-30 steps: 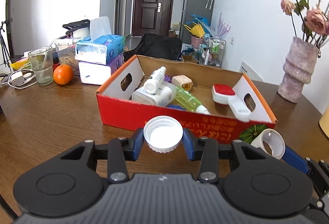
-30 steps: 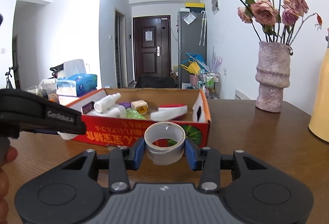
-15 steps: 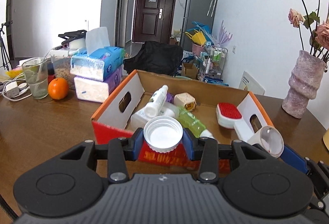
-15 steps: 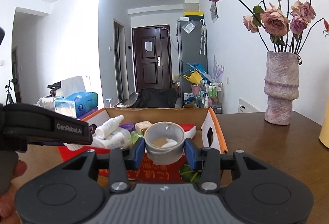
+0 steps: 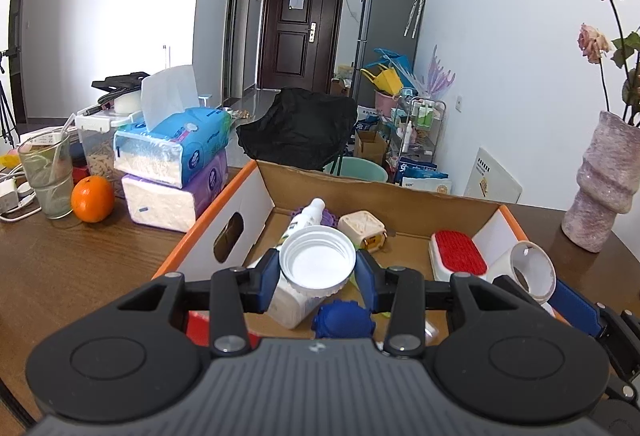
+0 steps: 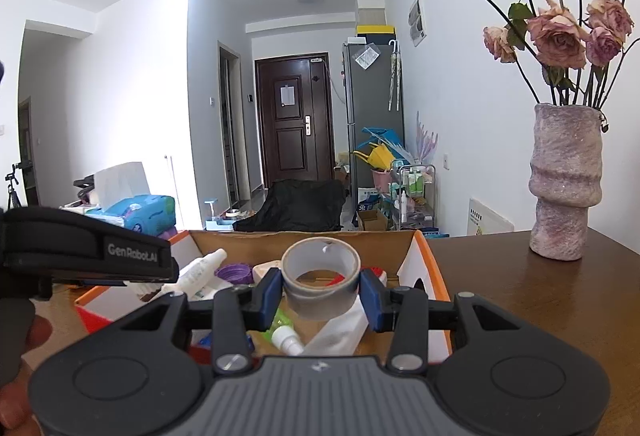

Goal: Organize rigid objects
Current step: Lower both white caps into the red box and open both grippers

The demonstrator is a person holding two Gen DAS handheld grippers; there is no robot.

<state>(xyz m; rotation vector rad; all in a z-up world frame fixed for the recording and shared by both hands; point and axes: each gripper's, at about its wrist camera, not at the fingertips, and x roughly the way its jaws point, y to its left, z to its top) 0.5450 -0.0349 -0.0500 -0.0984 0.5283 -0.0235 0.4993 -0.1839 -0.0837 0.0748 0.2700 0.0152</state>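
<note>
Right now both of your grippers sit over the near edge of the box, an open cardboard carton with orange rims and hand-holes in its end walls, standing on the wooden bench.

Your left gripper has its blue fingers closed on a white cap, one pad on each side of its rim, the hollow side facing the camera. The cap hangs above the box's near left part, over a white bottle and a blue knobbly piece.

Your right gripper has its fingers clamped on a tape roll, pads pressing its outer wall from either side, the hole tilted up toward the lens. It hangs over the box's near right part, above a green bottle with a white top.

Inside, the bare cardboard floor shows mostly in the middle toward the far wall, between a cream square case and a red-and-white brush. The left side is crowded with bottles and a purple lid.

Left of the box the bench carries tissue packs, an orange and a glass; to the right, a vase stands well apart with bare wood between.

Only the left view shows the brush head, the orange and the roll from the side at its right edge. Only the right view shows your left gripper's strap and part of a hand at its left edge.
</note>
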